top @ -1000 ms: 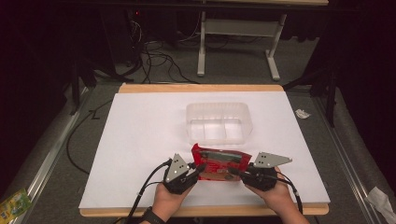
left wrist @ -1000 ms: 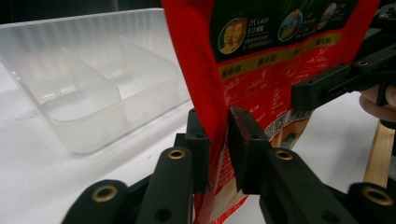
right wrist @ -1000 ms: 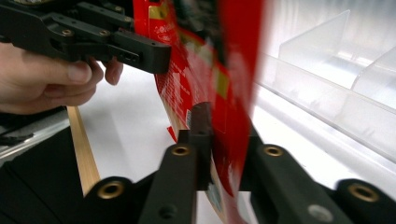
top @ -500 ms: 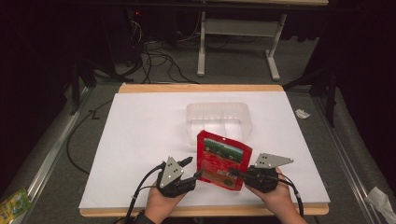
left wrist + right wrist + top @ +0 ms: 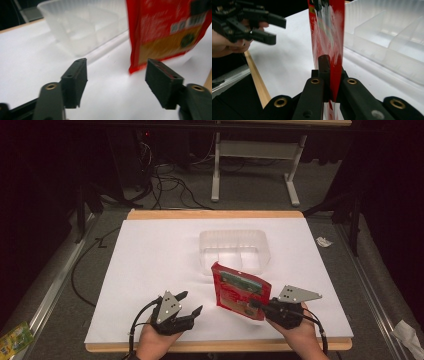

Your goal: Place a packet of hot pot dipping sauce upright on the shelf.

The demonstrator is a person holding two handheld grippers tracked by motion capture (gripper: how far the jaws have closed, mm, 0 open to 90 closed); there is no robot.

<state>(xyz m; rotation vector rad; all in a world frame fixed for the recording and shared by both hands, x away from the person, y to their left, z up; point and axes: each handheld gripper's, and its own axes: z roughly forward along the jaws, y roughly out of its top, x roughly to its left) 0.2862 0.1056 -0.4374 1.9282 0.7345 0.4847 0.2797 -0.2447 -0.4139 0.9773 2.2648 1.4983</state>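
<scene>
Left claw: the left claw [image 5: 192,303] sits at the near edge of the surface, held by the left hand [image 5: 158,342]; its jaws stand wide apart with nothing between them, as the left gripper view [image 5: 117,82] shows plainly.
Right claw: the right claw [image 5: 255,305] is at the near right, in the right hand [image 5: 299,336]; its jaws are pressed together on the lower edge of the red packet, seen edge-on in the right gripper view [image 5: 329,75].
Red packet: the red packet [image 5: 240,290] is lifted and tilted, its top leaning toward the container, pinched at its near right corner. In the left gripper view the red packet [image 5: 165,30] hangs just ahead of the open jaws, its bottom corner close above the white sheet, apart from both jaws.
Surface: a white sheet covers the surface [image 5: 150,265], with a wooden rim showing along the near and far edges.
Container: a clear plastic container [image 5: 234,246] with dividers inside stands behind the packet, near the middle of the surface; its compartments look empty.
Beyond: cables [image 5: 165,180] and a white metal frame [image 5: 252,162] lie on the floor past the far edge; a scrap of white paper [image 5: 324,241] lies off the right side.
</scene>
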